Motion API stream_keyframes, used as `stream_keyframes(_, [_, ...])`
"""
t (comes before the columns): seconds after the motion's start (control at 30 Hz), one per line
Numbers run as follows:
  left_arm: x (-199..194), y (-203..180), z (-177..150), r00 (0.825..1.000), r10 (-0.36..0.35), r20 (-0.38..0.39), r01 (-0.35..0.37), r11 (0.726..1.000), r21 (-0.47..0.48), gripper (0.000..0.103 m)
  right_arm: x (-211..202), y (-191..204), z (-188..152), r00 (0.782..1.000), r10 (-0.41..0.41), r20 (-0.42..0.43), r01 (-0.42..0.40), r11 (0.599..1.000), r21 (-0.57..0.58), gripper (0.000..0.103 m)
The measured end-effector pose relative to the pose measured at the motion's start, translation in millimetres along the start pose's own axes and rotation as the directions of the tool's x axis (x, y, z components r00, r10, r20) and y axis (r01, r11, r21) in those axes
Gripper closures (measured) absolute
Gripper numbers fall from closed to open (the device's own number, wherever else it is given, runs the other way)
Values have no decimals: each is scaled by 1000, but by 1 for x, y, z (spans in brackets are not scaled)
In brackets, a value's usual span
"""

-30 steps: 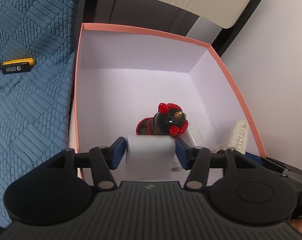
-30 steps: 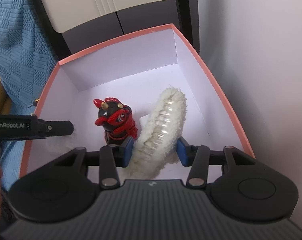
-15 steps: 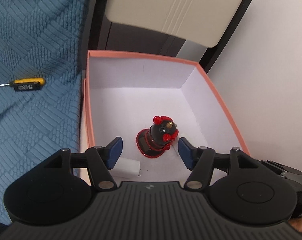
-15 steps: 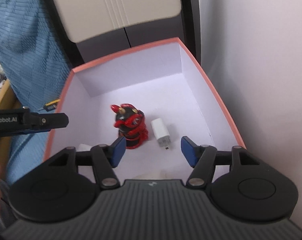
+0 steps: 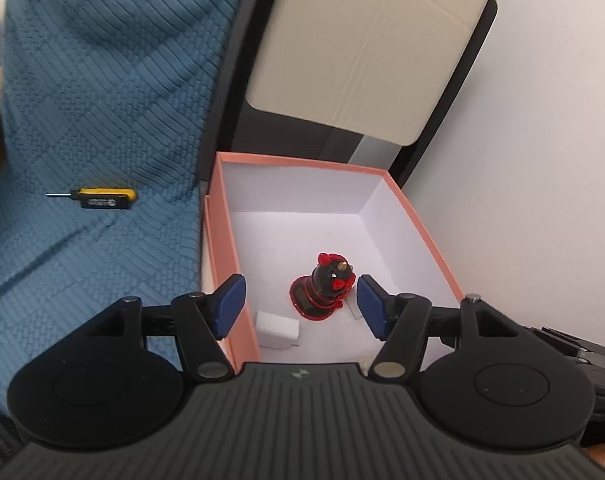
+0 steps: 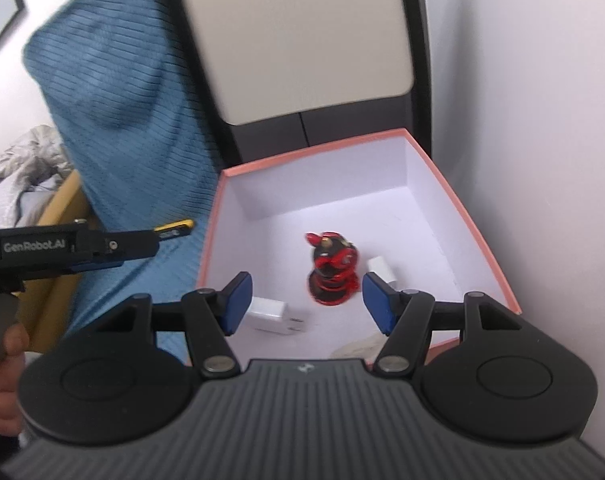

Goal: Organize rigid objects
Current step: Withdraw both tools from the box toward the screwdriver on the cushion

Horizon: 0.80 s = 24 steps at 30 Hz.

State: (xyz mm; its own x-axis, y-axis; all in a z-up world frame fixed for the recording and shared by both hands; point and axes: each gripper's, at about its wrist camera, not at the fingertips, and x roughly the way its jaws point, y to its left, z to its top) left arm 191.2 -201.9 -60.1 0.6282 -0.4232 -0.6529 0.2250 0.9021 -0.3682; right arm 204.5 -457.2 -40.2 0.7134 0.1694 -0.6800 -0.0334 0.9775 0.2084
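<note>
Both your left gripper (image 5: pixel 298 303) and right gripper (image 6: pixel 305 302) hang released and empty above the pink box (image 5: pixel 422 224) (figurine (image 5: pixel 322 288) and white charger (image 5: pixel 277 327) inside), so steer left toward the yellow screwdriver (image 5: pixel 102 199) on the blue blanket's (image 5: pixel 82 100) middle, approaching across its handle.

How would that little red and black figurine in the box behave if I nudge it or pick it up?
The figurine stands upright, with a wide base below a narrower body, so a low nudge would probably slide it across the box floor, while a high push might tip it. Its glossy surface looks hard and perhaps slippery. The small horns look like they could chip.
</note>
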Motion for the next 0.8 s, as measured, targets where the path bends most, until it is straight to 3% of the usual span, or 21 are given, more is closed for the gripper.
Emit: stream_keyframes(0.8, [-124,60,-49,997,19,81,-16,999,-42,36,-74,100,-43,996,74,56,-69,994,-83,40])
